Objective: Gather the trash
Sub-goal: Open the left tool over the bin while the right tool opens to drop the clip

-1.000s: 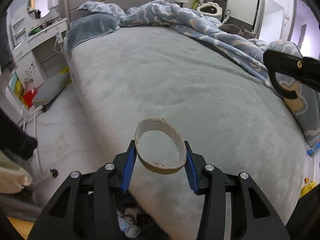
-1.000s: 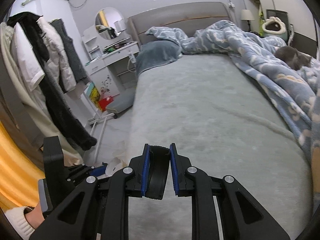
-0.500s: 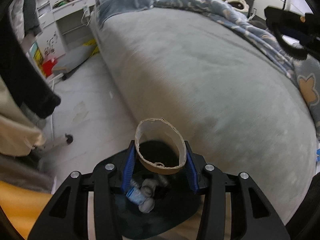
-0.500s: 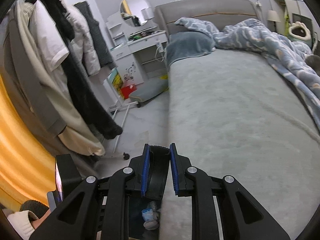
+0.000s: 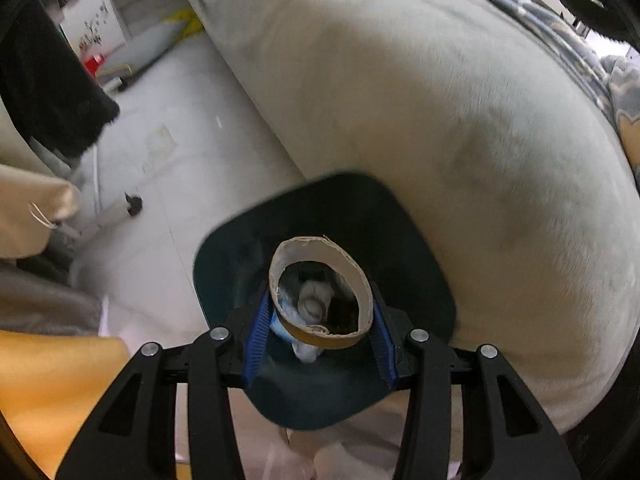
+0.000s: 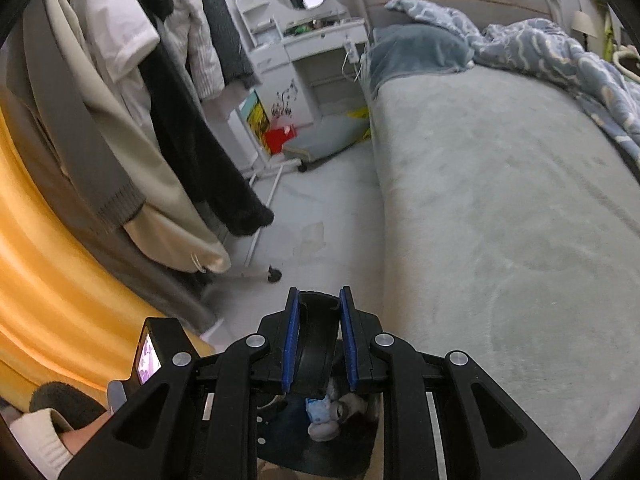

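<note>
My left gripper point(image 5: 318, 326) is shut on a brown cardboard tube ring point(image 5: 320, 294) and holds it right above the open dark trash bin point(image 5: 416, 248) beside the bed. White and blue tissue trash point(image 5: 310, 304) lies inside the bin, seen through the ring. My right gripper point(image 6: 319, 344) is shut on the bin's black handle point(image 6: 316, 344); the bin's inside with the same trash point(image 6: 322, 412) shows below its fingers.
A grey bed point(image 6: 500, 200) fills the right, with a blue patterned duvet point(image 6: 560, 56). Coats hang on a rack point(image 6: 132, 100) at the left above the light floor point(image 6: 320, 208). A white dresser point(image 6: 304, 40) stands at the back. An orange curtain point(image 6: 48, 260) hangs at the left.
The left gripper has swung down from over the bed to right above the bin, still holding the ring. The right gripper has kept its hold while its view turned left.
</note>
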### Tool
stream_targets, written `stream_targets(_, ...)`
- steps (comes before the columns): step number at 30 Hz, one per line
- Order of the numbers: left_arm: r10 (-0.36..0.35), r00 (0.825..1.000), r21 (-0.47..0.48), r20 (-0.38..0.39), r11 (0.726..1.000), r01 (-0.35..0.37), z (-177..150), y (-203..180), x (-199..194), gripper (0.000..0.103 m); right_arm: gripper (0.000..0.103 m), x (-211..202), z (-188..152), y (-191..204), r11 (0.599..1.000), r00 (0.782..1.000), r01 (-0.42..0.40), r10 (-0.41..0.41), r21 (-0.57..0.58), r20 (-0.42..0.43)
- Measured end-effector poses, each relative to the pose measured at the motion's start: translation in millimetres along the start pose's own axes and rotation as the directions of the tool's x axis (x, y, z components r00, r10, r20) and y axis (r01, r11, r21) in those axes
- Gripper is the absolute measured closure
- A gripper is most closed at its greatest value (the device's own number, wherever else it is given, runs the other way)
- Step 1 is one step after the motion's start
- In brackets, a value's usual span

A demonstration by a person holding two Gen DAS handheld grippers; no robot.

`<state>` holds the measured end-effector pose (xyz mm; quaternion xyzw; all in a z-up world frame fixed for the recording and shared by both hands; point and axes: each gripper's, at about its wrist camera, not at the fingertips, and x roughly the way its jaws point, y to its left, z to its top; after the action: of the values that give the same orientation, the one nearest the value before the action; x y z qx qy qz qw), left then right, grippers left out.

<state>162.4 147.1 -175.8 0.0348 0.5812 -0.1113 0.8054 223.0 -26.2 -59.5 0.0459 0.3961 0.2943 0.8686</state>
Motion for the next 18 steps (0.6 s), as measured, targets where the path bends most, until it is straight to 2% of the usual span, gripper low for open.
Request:
stream_targets(6, -0.021, 0.996, 0.012, -0.091, 1.000, 0.022, -14.3, 5.2, 15.9, 0.053, 0.083, 27.4, -6.7, 6.3, 1.000, 0.998, 0.001, -0.002, -0.006, -0.062)
stream_targets(10, -0.033, 0.993, -0.005, -0.115, 0.999, 0.033, -20.3, 12.1, 19.3, 0.052, 0.083, 47.6, -13.3, 8.2, 1.000, 0.994, 0.004, -0.005, -0.009, -0.108)
stream_targets(12, -0.038, 0.992, -0.026, -0.121, 0.999, 0.036, -20.9, 19.2, 20.1, 0.040, 0.083, 58.0, -17.4, 8.4, 1.000, 0.991, 0.007, -0.009, -0.012, -0.134)
stream_targets(18, -0.037, 0.995, -0.076, -0.090, 0.997, 0.030, -21.9, 34.5, 13.8, 0.027, 0.083, 88.2, -33.1, 9.9, 0.999, 0.976, 0.023, -0.031, -0.038, -0.214)
